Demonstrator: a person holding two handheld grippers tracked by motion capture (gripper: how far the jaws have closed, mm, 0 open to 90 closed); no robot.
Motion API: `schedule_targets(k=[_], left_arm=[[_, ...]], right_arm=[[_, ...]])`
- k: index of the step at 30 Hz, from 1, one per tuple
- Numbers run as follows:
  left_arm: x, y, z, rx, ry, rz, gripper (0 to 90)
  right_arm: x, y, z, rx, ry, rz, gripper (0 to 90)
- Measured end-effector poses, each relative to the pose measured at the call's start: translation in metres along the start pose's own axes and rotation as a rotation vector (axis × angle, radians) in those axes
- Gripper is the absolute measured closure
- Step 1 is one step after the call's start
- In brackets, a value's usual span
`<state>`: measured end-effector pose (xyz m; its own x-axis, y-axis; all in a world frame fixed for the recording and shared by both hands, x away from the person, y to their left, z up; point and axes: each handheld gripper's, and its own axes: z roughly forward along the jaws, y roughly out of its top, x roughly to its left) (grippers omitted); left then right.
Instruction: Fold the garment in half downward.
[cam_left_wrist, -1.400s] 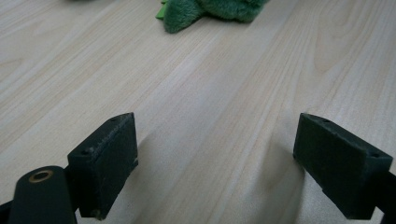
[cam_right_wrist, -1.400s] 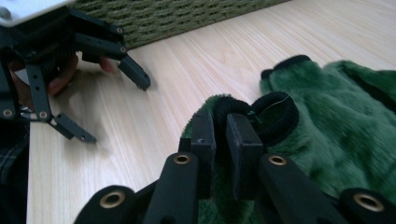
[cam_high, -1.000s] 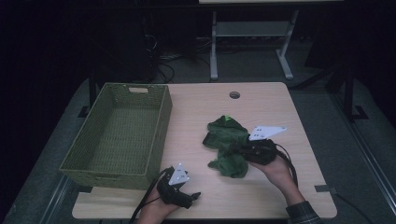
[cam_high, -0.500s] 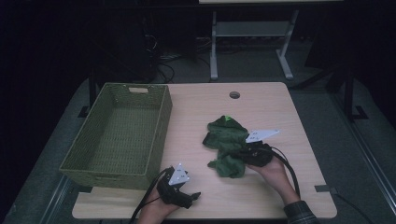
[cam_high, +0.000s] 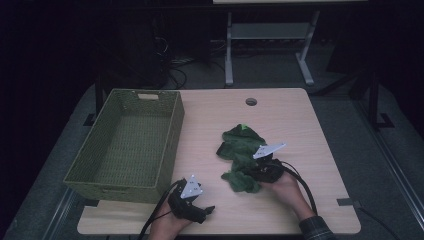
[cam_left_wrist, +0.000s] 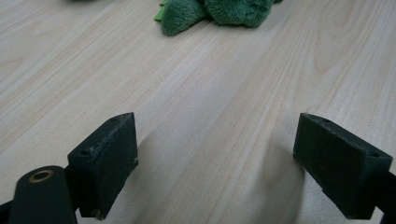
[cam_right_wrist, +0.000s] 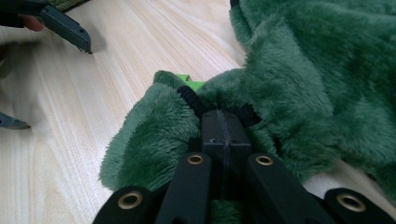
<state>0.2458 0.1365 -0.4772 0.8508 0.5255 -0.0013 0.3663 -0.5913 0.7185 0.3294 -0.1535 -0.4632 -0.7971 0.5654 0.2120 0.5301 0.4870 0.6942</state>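
table: pale wood, carrying everything here; the near middle between the two grippers is bare board
basket: green woven, open-topped, on the left half of the table, its right wall near the plush toy but apart from it
plush toy: dark green, soft and rumpled, lying right of the table's middle; in the right gripper view its pile bulges round the jaws and a bright green tag peeks out at the fold
right gripper: at the toy's near edge, its jaws brought fully together with a fold of plush and a black trim pinched between them
left gripper: at the near table edge, in front of the basket's corner, well apart from the toy; its jaws stand wide apart over bare wood, nothing between them
step in hand: I judge a pinch on the toy's near edge, likely ahead of a lift toward the basket
doing it well: the bite looks shallow, on pile and trim, so lift slowly and straight up, and watch that the fold does not slide out
carry: raise the dangling bulk clear of the basket's right wall before crossing it
risk: the limp body may drag on the table or catch the rim
left gripper's part: keep it low and out of the path, or bring its open jaws under the hanging part if the toy sags
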Motion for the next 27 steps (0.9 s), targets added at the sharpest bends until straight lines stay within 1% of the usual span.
schedule_targets(k=[3, 7, 8, 10, 12, 14, 15, 16, 19, 22, 23, 25, 26, 27], left_arm=[[0.001, 0.000, 0.000, 0.004, -0.004, 0.004, 13.3], [0.001, 0.001, 0.000, 0.001, -0.001, 0.003, 13.6], [0.001, 0.001, 0.001, 0.000, -0.002, 0.007, 13.6], [0.002, 0.002, 0.002, 0.001, -0.007, 0.005, 13.5], [0.002, 0.004, 0.002, -0.001, -0.016, -0.002, 13.8], [0.003, 0.008, 0.004, 0.008, -0.029, -0.007, 13.9], [0.002, 0.012, 0.003, 0.008, -0.030, -0.003, 13.9], [0.003, 0.013, 0.003, 0.003, -0.031, 0.003, 14.1], [0.004, 0.022, 0.002, 0.003, -0.038, 0.002, 14.2], [0.007, 0.029, 0.002, -0.001, -0.046, -0.008, 14.2], [0.007, 0.031, 0.003, -0.003, -0.048, -0.013, 14.2], [0.009, 0.036, 0.004, 0.002, -0.052, -0.011, 14.2], [0.010, 0.038, 0.005, 0.006, -0.055, -0.013, 14.7], [0.011, 0.040, 0.005, 0.004, -0.057, -0.015, 14.7]], right_arm=[[0.000, -0.001, 0.000, -0.001, -0.003, 0.013, 90.0], [0.001, -0.001, -0.002, -0.013, -0.007, 0.012, 89.8], [0.001, -0.001, -0.003, -0.021, -0.007, 0.009, 88.7], [0.000, 0.001, -0.010, -0.044, -0.013, 0.006, 83.4], [-0.001, 0.001, -0.015, -0.061, -0.017, 0.019, 80.3], [-0.004, 0.002, -0.020, -0.079, -0.017, 0.012, 76.7], [-0.004, 0.002, -0.021, -0.080, -0.020, 0.017, 75.0], [-0.005, 0.002, -0.023, -0.078, -0.020, 0.013, 73.3], [-0.005, 0.003, -0.027, -0.081, -0.035, 0.012, 70.6], [-0.007, 0.003, -0.031, -0.101, -0.044, 0.006, 68.2], [-0.008, 0.004, -0.032, -0.105, -0.046, 0.014, 67.1], [-0.010, 0.004, -0.034, -0.113, -0.053, 0.025, 65.2], [-0.010, 0.006, -0.036, -0.095, -0.049, 0.034, 63.1], [-0.011, 0.007, -0.037, -0.093, -0.052, 0.031, 62.2]])
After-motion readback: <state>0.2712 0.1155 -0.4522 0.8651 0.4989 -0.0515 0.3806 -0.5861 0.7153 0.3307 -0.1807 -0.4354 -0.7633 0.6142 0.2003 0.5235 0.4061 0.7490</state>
